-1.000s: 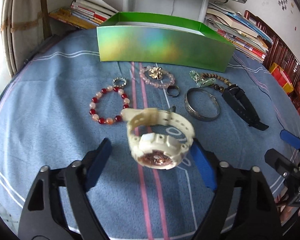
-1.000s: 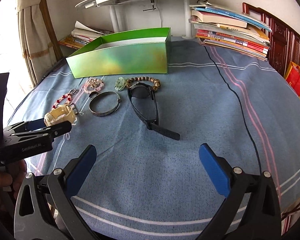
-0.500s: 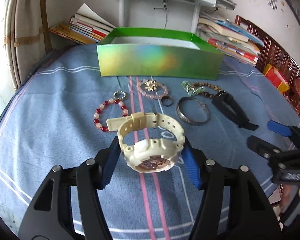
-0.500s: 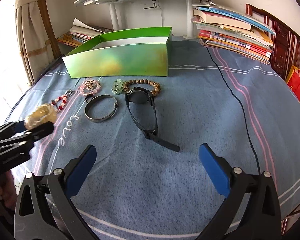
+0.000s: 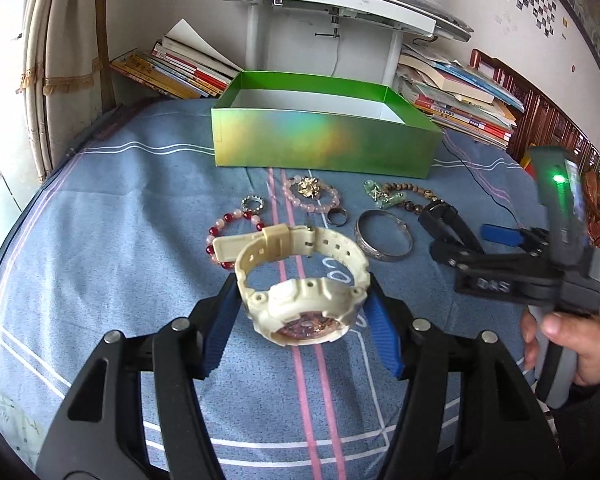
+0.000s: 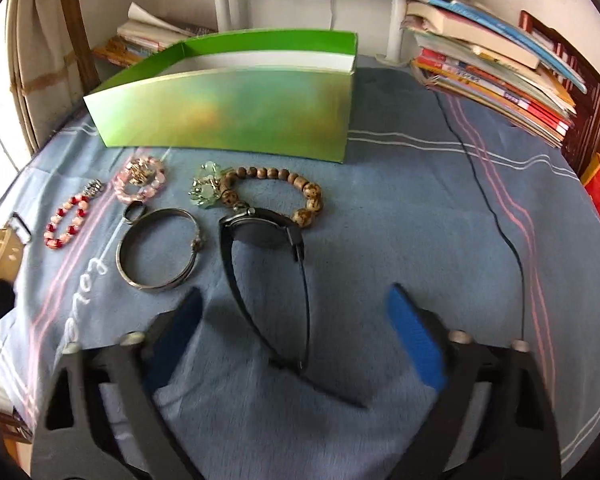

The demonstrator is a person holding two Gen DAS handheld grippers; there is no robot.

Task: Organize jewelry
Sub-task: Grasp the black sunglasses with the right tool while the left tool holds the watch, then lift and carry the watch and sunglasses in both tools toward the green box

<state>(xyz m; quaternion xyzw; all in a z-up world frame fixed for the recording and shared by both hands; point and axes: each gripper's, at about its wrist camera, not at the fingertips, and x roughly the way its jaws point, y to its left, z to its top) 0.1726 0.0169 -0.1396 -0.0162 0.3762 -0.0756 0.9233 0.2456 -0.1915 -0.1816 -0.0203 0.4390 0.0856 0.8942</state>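
1. Gripping the cream watch (image 5: 304, 280) by the sides of its case, the left gripper (image 5: 300, 322) has its blue pads closed against it, and the watch appears lifted off the blue bedspread (image 5: 120, 208), in front of the open green box (image 5: 324, 140).
2. Judging from that hold, the pads bear on a rounded, knobbly case, so the watch could twist or slip out on the way to the box.
3. The loose strap tail juts to the left, and I judge it could snag the red bead bracelet (image 5: 224, 236) just behind it or catch the box rim.
4. The watch sits face down and toward the camera, with its strap loop arching up and away toward the box; its long axis runs roughly left to right across the jaws.
5. The right gripper (image 6: 296, 320) hangs wide open and empty above the black watch (image 6: 260, 248), whose strap runs toward the camera; lowering carelessly could nudge the silver bangle (image 6: 158, 256) beside it.
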